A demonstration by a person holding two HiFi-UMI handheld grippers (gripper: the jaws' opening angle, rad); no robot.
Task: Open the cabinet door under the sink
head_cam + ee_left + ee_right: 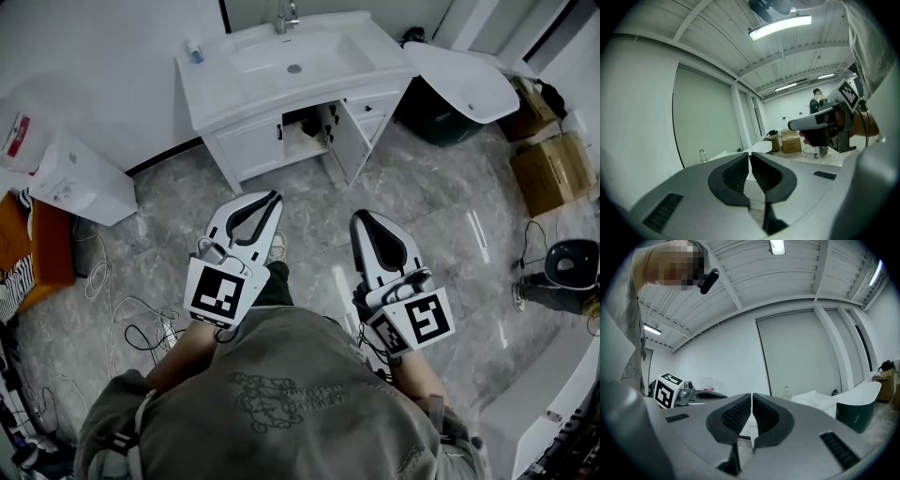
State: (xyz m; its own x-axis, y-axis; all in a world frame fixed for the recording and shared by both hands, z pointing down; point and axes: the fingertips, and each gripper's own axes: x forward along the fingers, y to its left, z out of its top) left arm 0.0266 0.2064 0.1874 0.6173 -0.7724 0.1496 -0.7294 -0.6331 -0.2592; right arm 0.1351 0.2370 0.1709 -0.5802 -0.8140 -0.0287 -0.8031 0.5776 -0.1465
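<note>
The white vanity with its sink (293,56) and faucet (286,17) stands against the far wall. Under it, the right cabinet door (354,142) hangs swung outward, showing a dark opening (305,131). The left door (251,148) is flat in its frame. Both grippers are held over the floor, well short of the cabinet and touching nothing. My left gripper (275,196) (749,154) is shut and empty. My right gripper (361,217) (752,394) is also shut with nothing in it. Each gripper view catches the other gripper off to the side.
A white bathtub (464,80) on a dark base sits right of the vanity, with cardboard boxes (553,169) beyond it. A white box (70,173) stands at the left wall. Cables (122,319) trail over the marble floor at left. A black stool (572,262) is at right.
</note>
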